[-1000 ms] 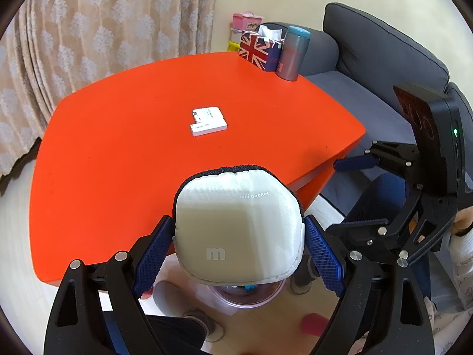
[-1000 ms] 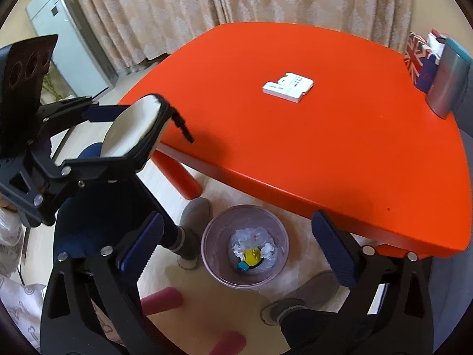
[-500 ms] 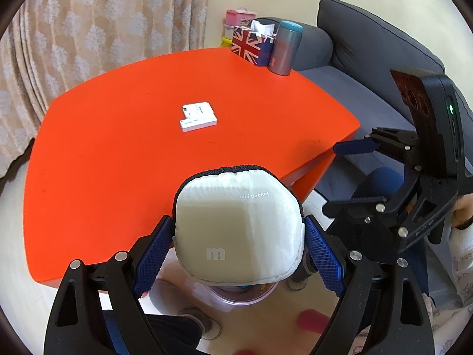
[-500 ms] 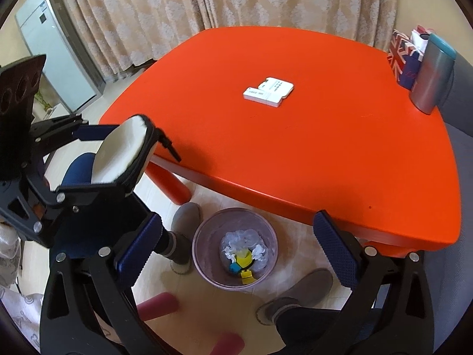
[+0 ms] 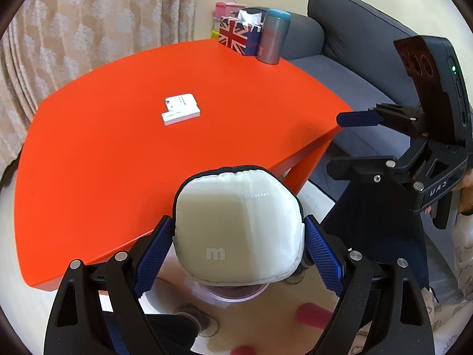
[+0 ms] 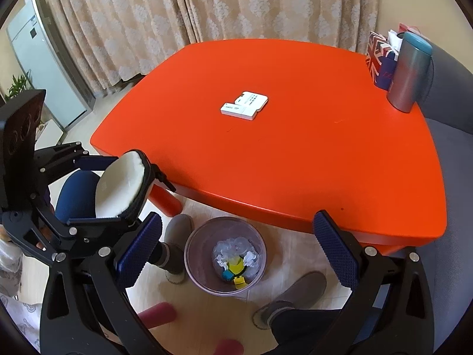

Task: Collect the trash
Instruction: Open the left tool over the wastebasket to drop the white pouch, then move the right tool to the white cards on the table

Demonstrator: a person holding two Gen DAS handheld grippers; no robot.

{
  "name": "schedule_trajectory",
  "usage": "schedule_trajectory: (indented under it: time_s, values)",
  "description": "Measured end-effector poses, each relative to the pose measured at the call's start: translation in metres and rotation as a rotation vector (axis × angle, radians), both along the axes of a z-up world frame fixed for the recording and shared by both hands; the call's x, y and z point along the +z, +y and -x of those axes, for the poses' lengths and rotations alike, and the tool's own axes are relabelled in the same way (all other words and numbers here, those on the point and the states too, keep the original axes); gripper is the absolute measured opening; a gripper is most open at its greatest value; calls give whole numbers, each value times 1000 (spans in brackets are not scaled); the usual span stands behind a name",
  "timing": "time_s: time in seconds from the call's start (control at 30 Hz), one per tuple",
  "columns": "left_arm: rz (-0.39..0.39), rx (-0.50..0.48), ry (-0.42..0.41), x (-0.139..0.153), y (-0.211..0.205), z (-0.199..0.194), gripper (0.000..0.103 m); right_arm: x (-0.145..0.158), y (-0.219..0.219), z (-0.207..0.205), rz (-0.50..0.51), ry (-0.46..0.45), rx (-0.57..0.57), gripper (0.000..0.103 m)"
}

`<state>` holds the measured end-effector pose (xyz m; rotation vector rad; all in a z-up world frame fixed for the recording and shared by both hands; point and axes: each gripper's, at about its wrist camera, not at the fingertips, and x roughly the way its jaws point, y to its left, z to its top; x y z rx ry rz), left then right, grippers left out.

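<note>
Living-room corner: patterned beige curtain (image 6: 207, 9) behind, grey sofa (image 5: 354, 68) to one side, low orange table (image 5: 147, 159) in the middle, pale floor below.

Left gripper (image 5: 238, 245) clamped on a white zip pouch (image 5: 238, 230), blue pads pressing on its two side edges. Pouch held off the near edge of the table, over the floor. In the right wrist view, seen edge-on: flat white face turned up and toward the table, black zipper (image 6: 149, 174) running around the rim, zipper pull hanging at the table side. Printed "m" toward the gripper, small lettering "mini pocket" toward the far end, so top of the pouch pointing away from the hand. Long axis hard to fix, outline almost as wide as tall; probably along the fingers.

Right gripper (image 6: 236, 251) with jaws wide apart, nothing between them, hanging above the clear trash bin (image 6: 225, 254). Bin on the floor just under the table edge, holding crumpled white paper and small yellow and blue pieces.

Further out on the table: a small white box (image 6: 244, 106) near the middle, a Union Jack tissue box (image 5: 236, 37) and a grey tumbler (image 5: 273, 40) at the far corner.

Step in hand, by judgement: carrying the pouch to the bin. Next move calls for bringing it right over the bin mouth, then opening the jaws; bin only partly visible under the pouch, so alignment needs care.
</note>
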<state>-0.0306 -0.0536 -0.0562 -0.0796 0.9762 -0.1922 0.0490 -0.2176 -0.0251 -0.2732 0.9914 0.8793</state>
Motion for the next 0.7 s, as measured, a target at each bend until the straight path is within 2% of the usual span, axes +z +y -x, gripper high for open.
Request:
schedule_trajectory:
  time_s: [0.27, 0.33, 0.4, 0.7]
  values:
    - [10, -11, -4, 0, -1, -2, 84, 1, -5, -2, -9, 1, -16, 100]
    - [13, -12, -9, 1, -1, -2, 86, 1, -5, -3, -11, -2, -17, 100]
    - [10, -9, -15, 0, -2, -3, 93, 1, -5, -3, -13, -1, -19, 100]
    - [-9, 54, -16, -2, 8, -5, 95, 1, -6, -2, -11, 1, -22, 100]
